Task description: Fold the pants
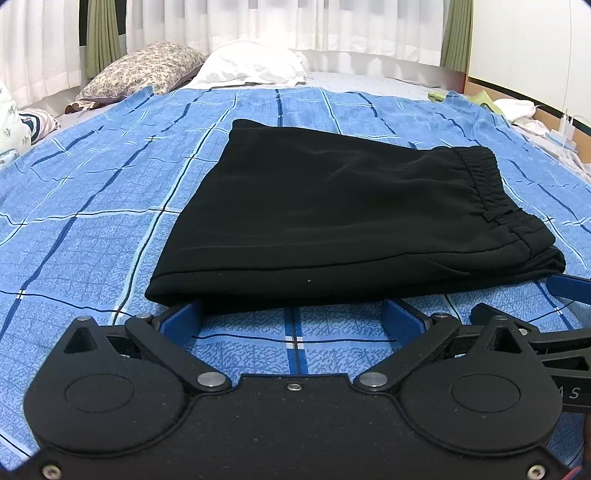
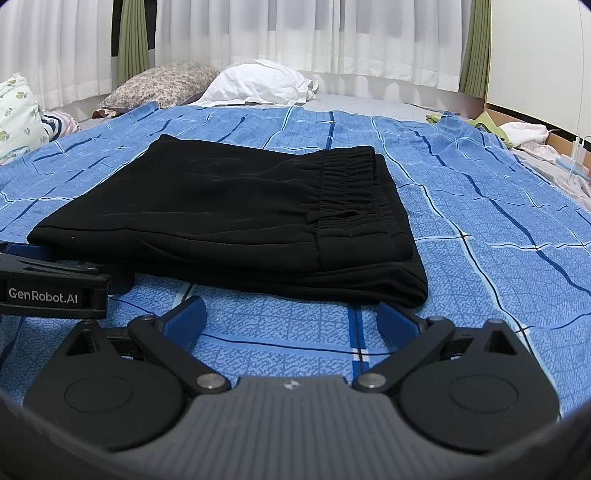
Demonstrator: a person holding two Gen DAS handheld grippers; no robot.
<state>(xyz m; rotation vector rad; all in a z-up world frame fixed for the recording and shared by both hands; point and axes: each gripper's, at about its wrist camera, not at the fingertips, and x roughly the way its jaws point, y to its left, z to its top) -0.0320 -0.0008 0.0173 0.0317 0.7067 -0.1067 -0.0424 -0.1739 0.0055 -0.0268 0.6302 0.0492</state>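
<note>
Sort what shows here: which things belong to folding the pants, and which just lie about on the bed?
Job:
- folded black fabric pants with elastic waistband
- left gripper, open
- right gripper, open
- blue checked bedsheet they lie on

Lying about:
- floral patterned pillow
- white crumpled pillow
- green cloth at the bed's far right edge

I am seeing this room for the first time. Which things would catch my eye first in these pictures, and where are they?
The folded black pants lie in the middle of the blue checked bedspread, waistband to the right. Both open grippers, left and right, sit at the near edge of the pants. Behind, a flowered pillow and a white pillow lie before white curtains.
</note>
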